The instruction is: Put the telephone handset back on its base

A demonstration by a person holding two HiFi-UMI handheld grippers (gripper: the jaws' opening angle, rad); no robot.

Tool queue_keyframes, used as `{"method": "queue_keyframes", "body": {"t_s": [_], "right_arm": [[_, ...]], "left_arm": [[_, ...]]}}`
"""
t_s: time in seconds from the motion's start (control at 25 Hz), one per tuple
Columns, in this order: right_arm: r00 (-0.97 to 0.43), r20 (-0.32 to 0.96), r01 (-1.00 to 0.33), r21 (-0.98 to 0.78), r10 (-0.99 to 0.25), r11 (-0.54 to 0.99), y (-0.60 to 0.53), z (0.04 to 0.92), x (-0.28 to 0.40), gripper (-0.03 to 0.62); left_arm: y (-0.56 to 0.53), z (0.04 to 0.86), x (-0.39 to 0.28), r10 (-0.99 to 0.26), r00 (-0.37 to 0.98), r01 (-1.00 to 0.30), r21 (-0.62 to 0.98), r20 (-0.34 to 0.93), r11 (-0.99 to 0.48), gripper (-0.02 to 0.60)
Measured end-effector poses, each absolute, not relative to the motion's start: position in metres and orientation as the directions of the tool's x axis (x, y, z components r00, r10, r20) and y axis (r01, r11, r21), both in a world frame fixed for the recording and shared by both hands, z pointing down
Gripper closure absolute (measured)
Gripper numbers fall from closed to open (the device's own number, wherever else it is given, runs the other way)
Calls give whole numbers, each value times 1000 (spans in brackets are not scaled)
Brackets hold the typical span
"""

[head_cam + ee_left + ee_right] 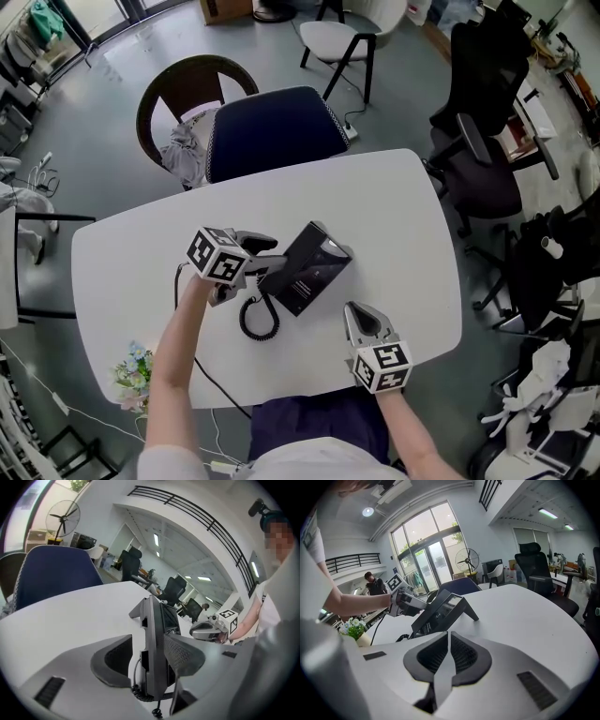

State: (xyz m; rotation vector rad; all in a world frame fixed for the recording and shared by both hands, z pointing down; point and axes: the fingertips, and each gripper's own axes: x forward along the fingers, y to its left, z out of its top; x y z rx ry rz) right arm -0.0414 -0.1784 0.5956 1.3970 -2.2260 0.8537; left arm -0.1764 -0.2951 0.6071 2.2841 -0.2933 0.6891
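A black desk telephone base [319, 265] stands in the middle of the white table [394, 216], its sloped face up. The black handset [152, 648] lies along the base's left side, its coiled cord [258, 319] looping toward me. My left gripper [265, 260] stands round the handset with its jaws open: a gap shows at the left pad [115, 660], while the right pad lies close against it. My right gripper [361, 319] hovers near the table's front edge, shut on nothing, pointing at the base [440, 611].
A dark blue chair [272, 131] is pushed against the table's far edge. A small bunch of flowers [131, 370] sits at the front left corner. A black cable [178, 286] runs off the table's left front. Black office chairs [483, 159] stand to the right.
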Motion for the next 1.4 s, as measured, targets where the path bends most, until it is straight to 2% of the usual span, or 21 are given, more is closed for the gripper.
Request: {"method": "queue_keyframes", "body": {"t_s": [0.2, 0.44, 0.76, 1.04, 1.4], "right_arm": [[-440, 599, -898, -297, -669, 324, -177, 596, -42, 551], [-433, 601, -901, -291, -672, 321, -177, 595, -41, 551], [-418, 605, -909, -277, -678, 312, -175, 594, -36, 551], [-414, 612, -910, -270, -674, 315, -172, 595, -36, 551], [-398, 618, -917, -260, -678, 302, -172, 596, -30, 551]], "left_arm": [[-287, 611, -181, -70, 827, -459, 598, 558, -658, 410], [-286, 609, -171, -52, 857, -423, 643, 512, -639, 478], [-283, 604, -172, 21, 923, -294, 739, 385, -606, 500], [-290, 593, -174, 52, 975, -152, 815, 217, -560, 503], [-290, 606, -170, 46, 984, -128, 856, 174, -502, 503]]}}
